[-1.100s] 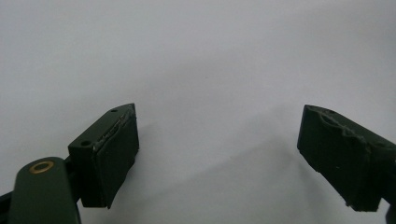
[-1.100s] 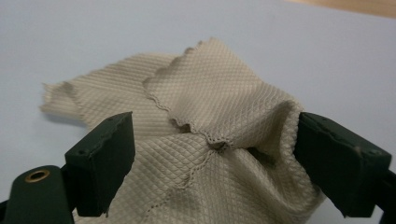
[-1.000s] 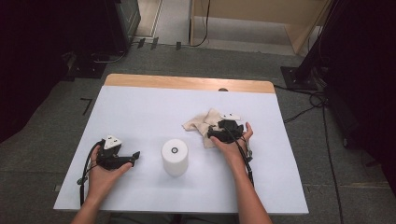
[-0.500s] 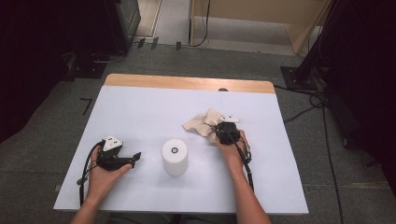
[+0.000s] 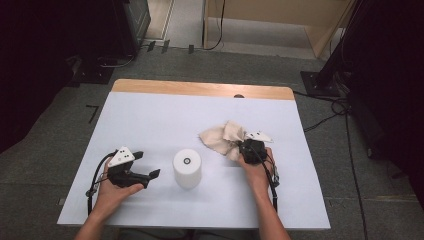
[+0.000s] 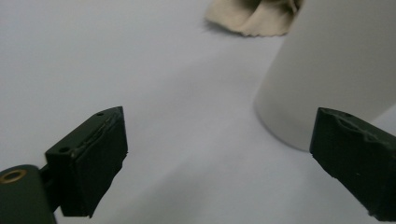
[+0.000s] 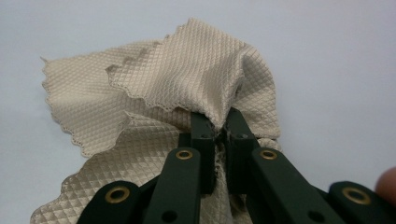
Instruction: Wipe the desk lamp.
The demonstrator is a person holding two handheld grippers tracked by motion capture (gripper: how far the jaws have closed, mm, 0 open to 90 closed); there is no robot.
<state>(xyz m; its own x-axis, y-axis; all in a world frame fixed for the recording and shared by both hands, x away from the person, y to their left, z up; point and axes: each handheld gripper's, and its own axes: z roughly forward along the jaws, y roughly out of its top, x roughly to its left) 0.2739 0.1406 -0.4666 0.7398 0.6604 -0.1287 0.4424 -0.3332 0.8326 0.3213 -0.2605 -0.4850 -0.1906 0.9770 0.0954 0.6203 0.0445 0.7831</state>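
Resting on the white desk (image 5: 150, 120) are one white cylindrical roll (image 5: 187, 168) and one crumpled beige waffle-textured cloth (image 5: 220, 138). Right gripper (image 7: 217, 122), centre right, pinches the cloth's fold; left gripper (image 6: 217, 154), lower left, has jaws wide.

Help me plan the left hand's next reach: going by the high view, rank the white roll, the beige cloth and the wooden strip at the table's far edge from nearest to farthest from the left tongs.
1. White roll, just right of the left tongs.
2. Beige cloth, farther right, pinched in the right tongs.
3. Wooden strip, along the far edge.

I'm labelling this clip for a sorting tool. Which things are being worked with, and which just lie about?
In use:
- beige cloth, pinched in the right claw
- white roll, faced by the open left claw

Lying about:
- cables on the floor
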